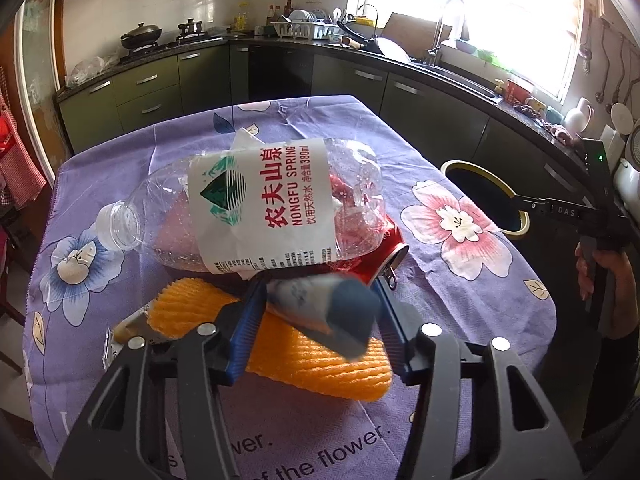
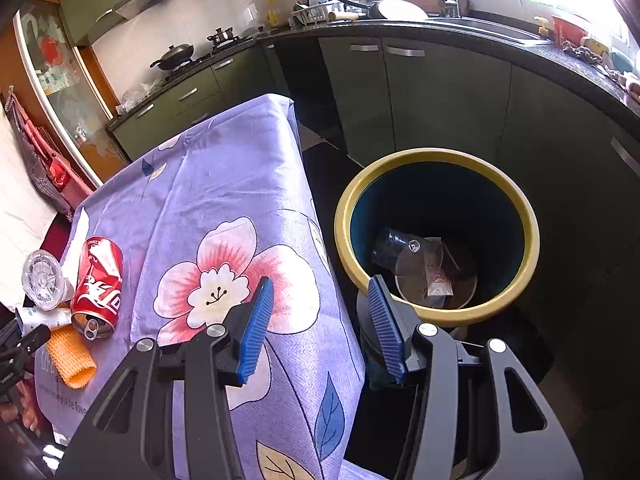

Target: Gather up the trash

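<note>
Left wrist view: left gripper point(image 1: 316, 312) low in the centre of the frame, blue pads pinching a small white tube with a dark blue cap point(image 1: 320, 306), cap end toward the camera, slightly blurred. Directly under it, orange foam netting point(image 1: 320, 356) lying flat on a purple flowered tablecloth point(image 1: 480, 300). Just above in the frame, clear plastic water bottle point(image 1: 248, 212) on its side, cap end to the left, white label with red lettering. Behind and partly under the bottle, crushed red soda can point(image 1: 384, 256), pull-tab end toward lower right, touching the bottle. Small wrapper at the netting's left end, too hidden to identify. At far right edge, a hand point(image 1: 592, 268) on the other tool's handle.

Right wrist view: right gripper point(image 2: 320, 328) at lower centre, jaws spread, nothing between the pads; left pad over the cloth's edge, right pad over the bin's near rim. Round bin with yellow rim point(image 2: 436, 312) at centre right, on the floor beside the table, a dark cup, a paper bowl and a small packet at its bottom. Can, bottle and netting at far left of this frame, well apart from the bin.
</note>
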